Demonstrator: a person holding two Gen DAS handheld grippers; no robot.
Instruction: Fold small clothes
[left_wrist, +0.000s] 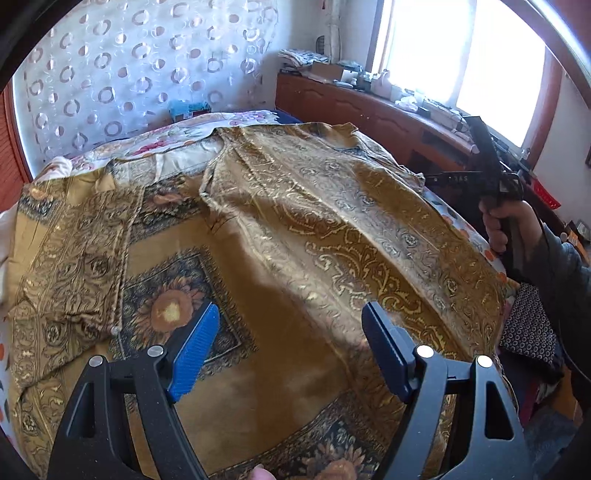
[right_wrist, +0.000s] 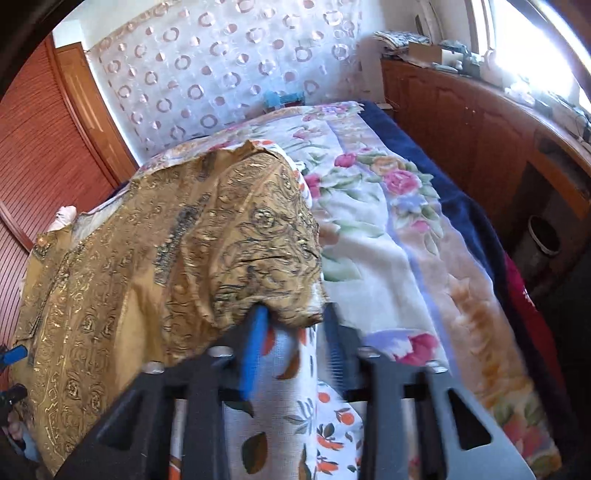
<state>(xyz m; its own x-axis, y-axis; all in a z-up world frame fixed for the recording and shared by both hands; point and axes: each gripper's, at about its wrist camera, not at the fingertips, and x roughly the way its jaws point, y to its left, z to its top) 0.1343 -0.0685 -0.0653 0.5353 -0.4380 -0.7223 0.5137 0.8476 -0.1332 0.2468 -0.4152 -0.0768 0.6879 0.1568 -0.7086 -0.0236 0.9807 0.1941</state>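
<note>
A gold-brown patterned garment (left_wrist: 295, 229) lies spread on the bed, its right half folded over toward the middle. My left gripper (left_wrist: 291, 332) is open and empty, hovering above the garment's near part. In the right wrist view my right gripper (right_wrist: 295, 317) is at the garment's (right_wrist: 184, 240) right edge. Its blue fingers (right_wrist: 256, 350) stand partly apart with the cloth's hem between and over their tips. I cannot tell whether they pinch it. The right gripper also shows in the left wrist view (left_wrist: 491, 173), held by a hand at the bed's right side.
The bed carries a floral blanket (right_wrist: 388, 221) and an orange-print sheet (right_wrist: 325, 424). A wooden cabinet (left_wrist: 369, 110) with clutter runs under the bright window on the right. A curtain (left_wrist: 129, 74) hangs behind the bed. A dark dotted cloth (left_wrist: 528, 328) lies at the right edge.
</note>
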